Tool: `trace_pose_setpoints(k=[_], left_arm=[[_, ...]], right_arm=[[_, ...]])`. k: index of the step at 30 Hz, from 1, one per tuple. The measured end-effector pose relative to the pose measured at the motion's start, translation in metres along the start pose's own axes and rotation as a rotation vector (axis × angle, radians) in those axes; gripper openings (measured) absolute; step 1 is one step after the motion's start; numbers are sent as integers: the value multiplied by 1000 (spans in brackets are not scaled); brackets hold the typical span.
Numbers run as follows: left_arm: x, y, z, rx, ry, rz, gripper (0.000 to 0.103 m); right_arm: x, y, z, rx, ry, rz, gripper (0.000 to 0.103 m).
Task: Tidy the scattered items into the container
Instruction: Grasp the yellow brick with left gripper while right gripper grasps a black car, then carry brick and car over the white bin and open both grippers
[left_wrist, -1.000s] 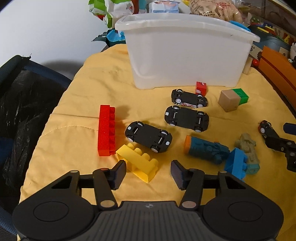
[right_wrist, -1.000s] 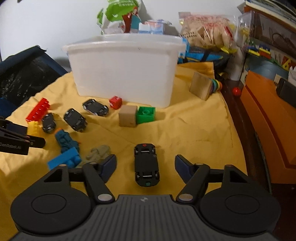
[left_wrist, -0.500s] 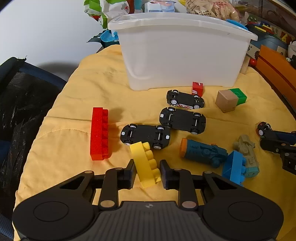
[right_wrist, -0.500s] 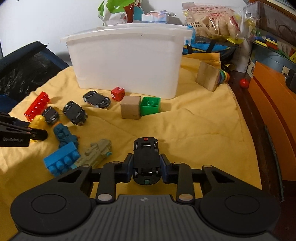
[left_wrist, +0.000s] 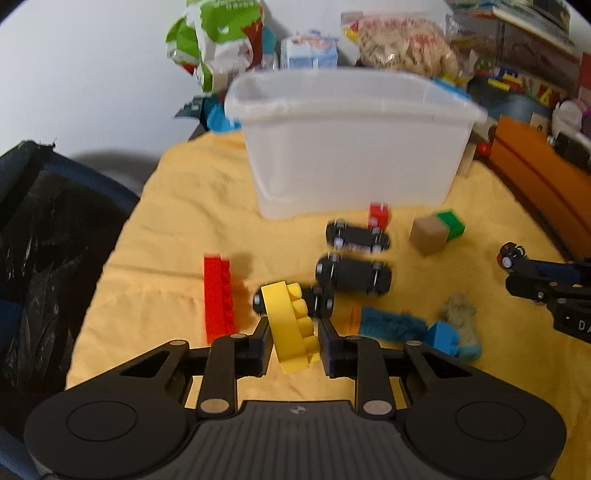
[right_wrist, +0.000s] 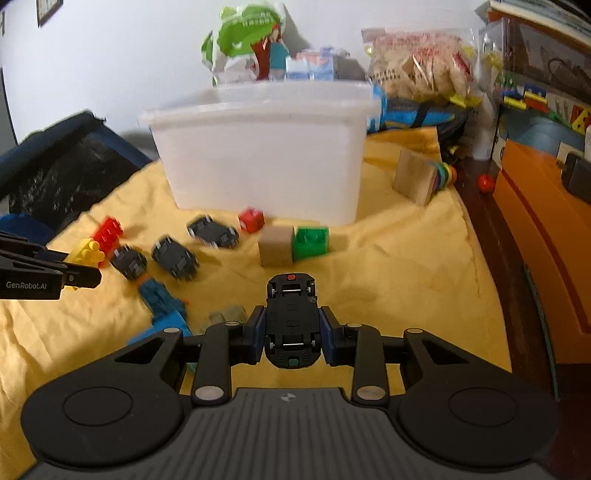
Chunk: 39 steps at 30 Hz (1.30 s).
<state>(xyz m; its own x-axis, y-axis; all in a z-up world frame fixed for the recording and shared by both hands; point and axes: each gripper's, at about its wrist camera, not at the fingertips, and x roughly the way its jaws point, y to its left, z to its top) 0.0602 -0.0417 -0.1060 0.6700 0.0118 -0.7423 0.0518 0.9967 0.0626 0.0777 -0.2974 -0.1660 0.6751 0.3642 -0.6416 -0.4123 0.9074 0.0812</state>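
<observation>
My left gripper (left_wrist: 292, 341) is shut on a yellow brick (left_wrist: 290, 325), lifted off the yellow cloth (left_wrist: 170, 229). My right gripper (right_wrist: 292, 334) is shut on an upside-down black toy car (right_wrist: 291, 317), also lifted. The white bin (left_wrist: 351, 147) stands at the back of the cloth; it also shows in the right wrist view (right_wrist: 266, 155). On the cloth lie a red long brick (left_wrist: 218, 295), black cars (left_wrist: 352, 275), a small red cube (left_wrist: 378, 216), a wooden cube (left_wrist: 428, 234) beside a green brick (left_wrist: 452, 223), a teal toy (left_wrist: 391, 325), a blue brick (left_wrist: 441, 338) and a grey-green toy (left_wrist: 460, 314).
A dark mesh chair (left_wrist: 44, 236) stands left of the cloth. An orange box (right_wrist: 546, 229) stands at the right. Bags and snack packs (right_wrist: 417, 74) are piled behind the bin. A wooden block with coloured rings (right_wrist: 417, 177) leans at the back right.
Both grippers, shut on the yellow brick and the black car half a second ago, have risen off the cloth with them. One second ago both were open around them.
</observation>
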Motion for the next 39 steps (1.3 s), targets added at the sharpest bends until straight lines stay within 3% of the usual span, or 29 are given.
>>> trace_pose_setpoints(k=[13, 21, 30, 36, 39], left_arm=[[-50, 18, 84, -26, -123, -14, 30], [-47, 26, 144, -26, -135, -30, 30], [-10, 22, 200, -8, -94, -39, 30], [37, 20, 217, -15, 29, -57, 32], [54, 16, 220, 11, 92, -55, 45]], right_arm=[[-33, 11, 78, 23, -178, 47, 33], [-22, 9, 129, 28, -209, 44, 33], [20, -3, 175, 36, -130, 33, 33], [62, -13, 195, 38, 7, 15, 33], [77, -15, 202, 36, 58, -19, 41]])
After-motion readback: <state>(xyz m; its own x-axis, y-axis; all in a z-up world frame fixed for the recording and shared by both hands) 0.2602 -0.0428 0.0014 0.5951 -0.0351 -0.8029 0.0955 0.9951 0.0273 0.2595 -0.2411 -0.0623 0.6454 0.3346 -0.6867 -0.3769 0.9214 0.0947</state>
